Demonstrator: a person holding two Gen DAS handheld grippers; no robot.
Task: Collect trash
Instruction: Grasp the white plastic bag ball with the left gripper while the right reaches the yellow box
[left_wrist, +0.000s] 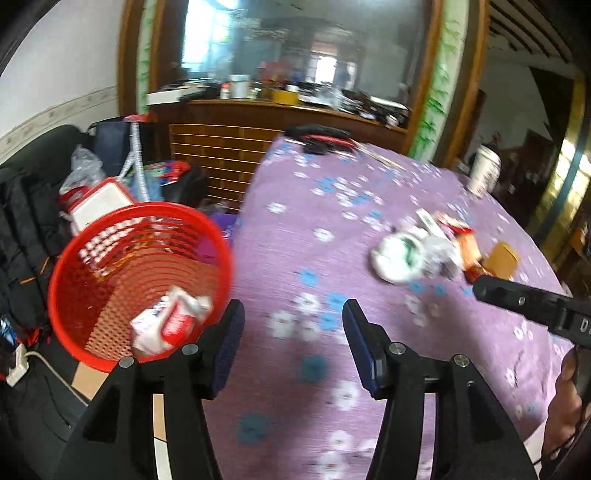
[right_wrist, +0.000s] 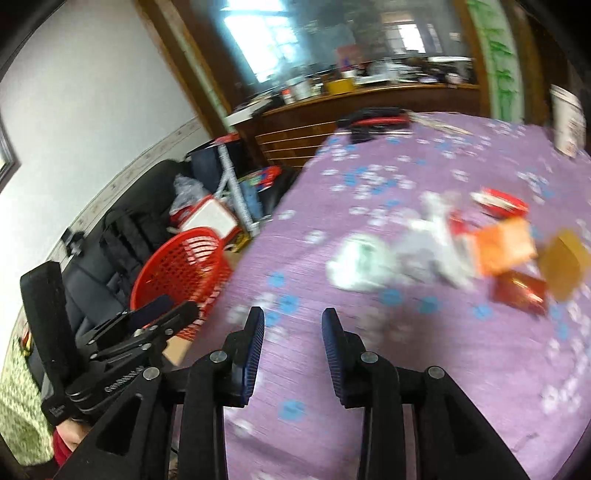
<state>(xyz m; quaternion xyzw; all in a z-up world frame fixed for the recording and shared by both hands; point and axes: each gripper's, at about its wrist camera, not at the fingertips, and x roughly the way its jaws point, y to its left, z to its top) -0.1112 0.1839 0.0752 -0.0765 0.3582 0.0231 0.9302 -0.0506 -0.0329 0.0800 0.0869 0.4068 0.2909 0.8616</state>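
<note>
Trash (left_wrist: 436, 251) lies heaped on the purple flowered table (left_wrist: 332, 229), toward its far right side: a crumpled white and green wrapper (left_wrist: 397, 258), some clear plastic, red and orange packets (right_wrist: 504, 245) and a yellow-brown card (right_wrist: 565, 264), all blurred and touching or overlapping one another. A red mesh basket (left_wrist: 110, 266) stands off the table's left edge, below the cloth, with a crushed white and red carton (left_wrist: 168, 321) lying inside it. The left gripper (left_wrist: 293, 317) hangs over the table's near left edge, just beside the basket rim, its fingers apart with nothing between them. The right gripper (right_wrist: 293, 325) is over the near part of the table, short of the heap, its fingers also apart and empty. A white paper cup (left_wrist: 484, 170) stands at the far right edge, and a black and red object (left_wrist: 321, 138) lies at the far edge.
</note>
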